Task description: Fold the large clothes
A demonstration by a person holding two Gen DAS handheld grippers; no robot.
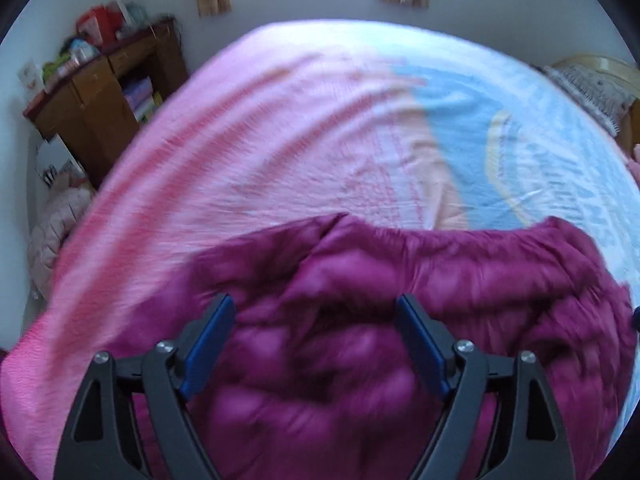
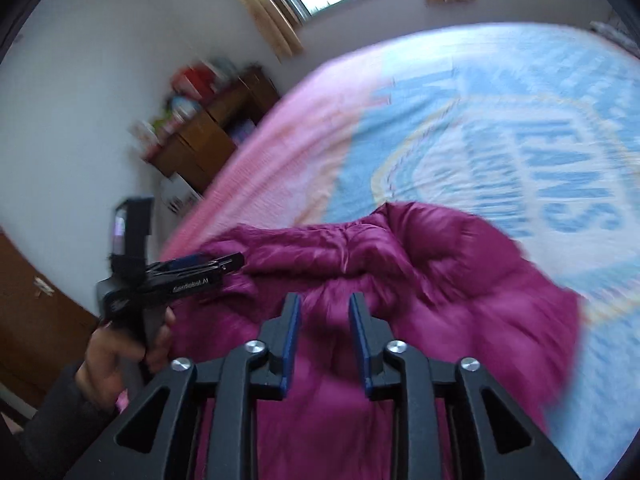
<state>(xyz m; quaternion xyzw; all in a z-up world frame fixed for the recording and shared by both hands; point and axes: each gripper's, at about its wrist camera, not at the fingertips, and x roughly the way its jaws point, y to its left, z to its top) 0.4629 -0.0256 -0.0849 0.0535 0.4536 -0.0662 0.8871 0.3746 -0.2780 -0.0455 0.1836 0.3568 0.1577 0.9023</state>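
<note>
On the near edge of the bed [image 1: 280,128]: magenta padded jacket [image 1: 360,320], bunched, lying ready for folding. Left gripper [image 1: 316,312] jaws wide above it, nothing held; right gripper [image 2: 325,316] jaws slightly apart, empty.

Magenta puffer jacket [image 1: 400,280] lies, seemingly crumpled, on bed [image 1: 280,140].

In front of you lies a magenta puffer jacket [image 1: 360,344], quilted and glossy (the fabric is blurred in both views). It sits bunched and rumpled on the near edge of the bed [image 1: 248,152], spread wide across it, with deep folds and one raised ridge of fabric along its far side.
</note>
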